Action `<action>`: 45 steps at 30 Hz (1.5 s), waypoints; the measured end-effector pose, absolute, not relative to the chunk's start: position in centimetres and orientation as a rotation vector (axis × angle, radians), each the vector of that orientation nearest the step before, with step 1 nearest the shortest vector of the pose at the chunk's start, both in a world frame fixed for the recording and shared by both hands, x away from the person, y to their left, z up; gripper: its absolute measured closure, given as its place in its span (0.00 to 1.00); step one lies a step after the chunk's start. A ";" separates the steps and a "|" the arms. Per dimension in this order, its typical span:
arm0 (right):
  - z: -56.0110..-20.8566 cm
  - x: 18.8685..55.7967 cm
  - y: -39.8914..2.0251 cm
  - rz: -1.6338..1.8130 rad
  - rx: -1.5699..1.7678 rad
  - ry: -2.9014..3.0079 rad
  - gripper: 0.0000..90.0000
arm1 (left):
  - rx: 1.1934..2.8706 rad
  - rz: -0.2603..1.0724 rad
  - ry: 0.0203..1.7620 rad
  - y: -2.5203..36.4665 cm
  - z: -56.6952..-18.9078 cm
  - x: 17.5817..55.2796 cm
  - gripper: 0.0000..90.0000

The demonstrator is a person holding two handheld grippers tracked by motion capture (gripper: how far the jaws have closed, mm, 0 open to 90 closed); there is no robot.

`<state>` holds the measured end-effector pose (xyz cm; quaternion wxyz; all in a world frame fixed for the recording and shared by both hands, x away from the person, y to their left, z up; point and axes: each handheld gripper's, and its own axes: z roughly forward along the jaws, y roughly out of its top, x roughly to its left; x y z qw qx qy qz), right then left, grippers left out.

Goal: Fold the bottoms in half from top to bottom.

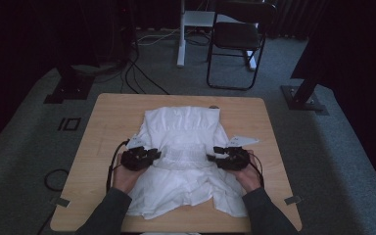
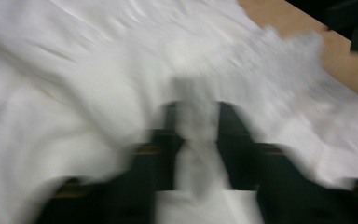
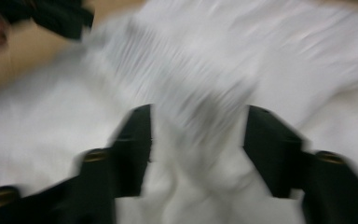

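Dark grey sleeves; black claws (image 1: 157, 154) (image 1: 211, 156), black cables.

- The garment (image 1: 183, 147) is thin white cloth, matt, creased, with a gathered ribbed band across the middle.
- The table (image 1: 112, 112) is pale wood, smooth and matt.
- The floor (image 1: 24, 147) is rough grey carpet.

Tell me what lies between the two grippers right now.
In the high view, the gathered waist band of the white garment spans the stretch between the left gripper and the right gripper; no bare table shows there.
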<state>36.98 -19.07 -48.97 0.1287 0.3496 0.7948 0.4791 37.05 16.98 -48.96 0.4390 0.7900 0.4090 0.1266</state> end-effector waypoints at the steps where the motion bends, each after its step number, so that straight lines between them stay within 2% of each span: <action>1: -49.0 37.8 -19.1 1.368 1.070 2.295 0.88 | 1.971 0.307 1.027 16.5 -49.0 37.8 1.00; 3: -49.5 39.7 -18.5 1.321 1.130 2.311 0.89 | 1.997 0.302 1.050 15.4 -49.5 39.4 1.00; 7: -51.6 42.8 -16.2 1.142 1.187 2.380 0.85 | 2.052 0.251 1.123 13.9 -51.6 41.7 1.00; 10: -53.0 43.8 -15.7 1.169 1.219 2.437 0.86 | 2.070 0.237 1.105 13.7 -52.7 41.5 0.97; 17: -52.3 41.2 -16.7 1.274 1.109 2.465 0.82 | 2.034 0.260 0.987 14.4 -52.1 38.2 0.89; 21: -51.9 38.3 -17.3 1.300 0.984 2.509 0.80 | 2.069 0.246 0.911 14.6 -52.4 35.2 0.87; 29: -53.2 35.4 -17.9 1.221 0.909 2.606 0.78 | 2.151 0.209 0.862 14.3 -54.0 32.6 0.81; 31: -53.4 35.0 -17.9 1.188 0.904 2.617 0.77 | 2.147 0.227 0.863 14.5 -53.9 32.3 0.80; 34: -53.5 34.5 -18.4 1.132 0.912 2.562 0.73 | 2.128 0.312 0.915 15.5 -53.4 31.3 0.70; 36: -53.6 34.2 -18.7 1.109 0.935 2.528 0.70 | 2.128 0.355 0.938 16.1 -53.5 30.9 0.66; 37: -53.6 33.9 -19.2 1.077 0.962 2.482 0.68 | 2.139 0.440 1.010 17.2 -53.8 30.2 0.66; 39: -54.4 33.3 -21.1 1.005 1.059 2.379 0.61 | 2.161 0.499 1.090 18.5 -54.6 30.0 0.58; 41: -54.5 33.3 -21.3 1.000 1.072 2.377 0.60 | 2.167 0.555 1.136 19.5 -55.2 30.0 0.57; 43: -55.4 33.3 -21.9 0.922 1.122 2.383 0.60 | 2.171 0.561 1.140 19.9 -55.2 30.0 0.61; 45: -55.7 33.2 -22.3 0.968 1.144 2.385 0.70 | 2.179 0.568 1.133 20.2 -55.1 29.9 0.71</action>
